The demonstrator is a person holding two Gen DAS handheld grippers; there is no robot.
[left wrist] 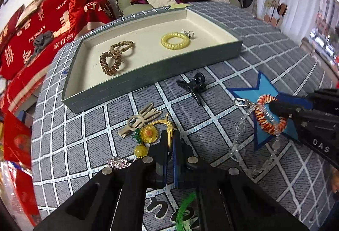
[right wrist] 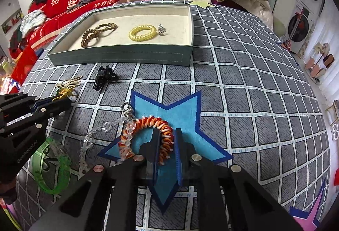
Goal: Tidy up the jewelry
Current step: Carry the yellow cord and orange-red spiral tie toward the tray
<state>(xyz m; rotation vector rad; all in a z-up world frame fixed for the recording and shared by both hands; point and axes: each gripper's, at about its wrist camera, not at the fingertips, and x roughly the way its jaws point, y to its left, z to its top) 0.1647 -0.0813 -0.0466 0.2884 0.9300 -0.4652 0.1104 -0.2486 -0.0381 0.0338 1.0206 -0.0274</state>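
A grey-green tray (left wrist: 152, 76) (right wrist: 118, 57) with a cream lining holds brown hair ties (left wrist: 114, 56), a yellow coil tie (left wrist: 174, 40) (right wrist: 142, 32) and a small silver piece (left wrist: 188, 33). My left gripper (left wrist: 170, 135) is shut on the yellow cord of a sunflower hair tie (left wrist: 149, 133). My right gripper (right wrist: 166, 137) is closed around an orange-and-white coil tie (right wrist: 148, 123) (left wrist: 269, 114) lying on a blue star patch (right wrist: 180, 116). A clear crystal chain (left wrist: 241, 125) (right wrist: 101, 131) lies tangled with it.
A black claw clip (left wrist: 193, 85) (right wrist: 103, 78) and a beige hair clip (left wrist: 139, 119) lie in front of the tray. A green bangle (right wrist: 53, 167) (left wrist: 184, 209) lies near the table's front. A pink sparkly piece (left wrist: 118, 162) lies by my left gripper.
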